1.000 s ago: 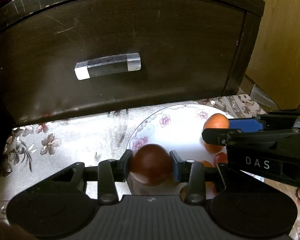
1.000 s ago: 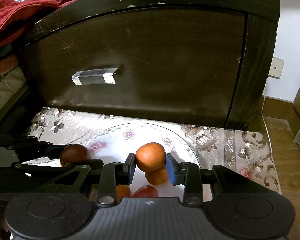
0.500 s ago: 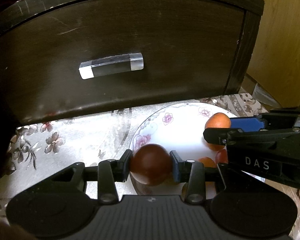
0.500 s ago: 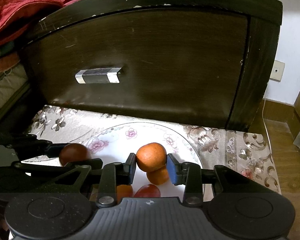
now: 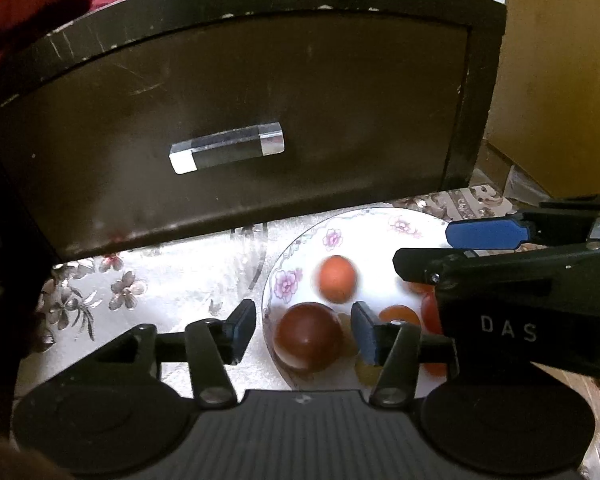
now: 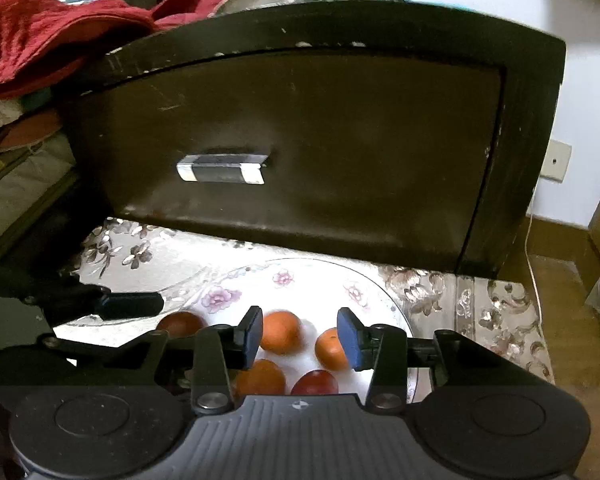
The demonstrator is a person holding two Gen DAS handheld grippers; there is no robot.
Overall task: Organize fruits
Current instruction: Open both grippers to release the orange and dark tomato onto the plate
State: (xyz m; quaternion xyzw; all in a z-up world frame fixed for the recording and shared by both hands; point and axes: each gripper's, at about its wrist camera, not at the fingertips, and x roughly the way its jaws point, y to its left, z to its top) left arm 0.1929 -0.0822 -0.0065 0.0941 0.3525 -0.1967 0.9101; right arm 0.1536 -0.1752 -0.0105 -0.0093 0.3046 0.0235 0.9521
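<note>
While both sets of fingers are opening clear of the dark red fruit and blurred orange on the floral plate, I judge these round, smooth, light, rolling fruits need gentle grips across their widest middle.

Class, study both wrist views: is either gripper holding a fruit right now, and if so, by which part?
Nothing is held. The left gripper is opening, its pads clear of the dark red fruit on the plate. The right gripper is opening too; the orange fruit lies loose.

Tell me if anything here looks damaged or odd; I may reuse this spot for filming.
The dark cabinet has chipped, whitish wear along its top edge and scratches across the drawer front. Clothes are heaped untidily on top. The fruit sits on the plate, one orange blurred, perhaps rolling.
</note>
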